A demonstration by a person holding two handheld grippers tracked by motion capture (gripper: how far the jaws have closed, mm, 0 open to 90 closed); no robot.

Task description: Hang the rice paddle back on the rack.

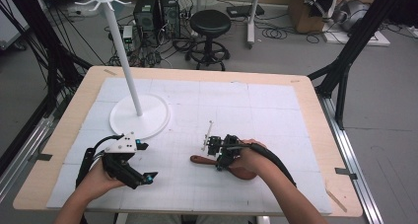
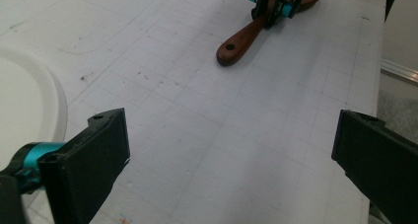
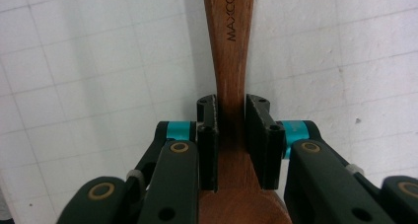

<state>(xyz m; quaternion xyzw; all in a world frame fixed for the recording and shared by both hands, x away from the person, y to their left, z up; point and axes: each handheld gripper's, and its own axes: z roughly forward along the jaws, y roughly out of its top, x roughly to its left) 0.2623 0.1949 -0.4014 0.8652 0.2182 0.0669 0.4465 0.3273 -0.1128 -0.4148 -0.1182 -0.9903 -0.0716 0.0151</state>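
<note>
Jaws of the right gripper [image 3: 230,135] are clamped on the brown wooden spoon's [image 3: 227,46] handle near the tabletop's [image 1: 197,73] front edge; the left gripper [image 2: 231,150] is held wide apart.

A dark reddish-brown wooden spoon [image 1: 209,161] lies flat on the white gridded mat [image 1: 236,110], in the near right part of the table, well apart from the white round stand base. Its slim handle points toward the left side of the table and ends in a rounded tip with a small hanging hole [image 2: 230,47]. The handle narrows at the neck, then widens into the bowl, most of which is hidden. Pale lettering reading MAXCOO runs along the handle [image 3: 231,24]. The wood looks smooth and glossy.
</note>
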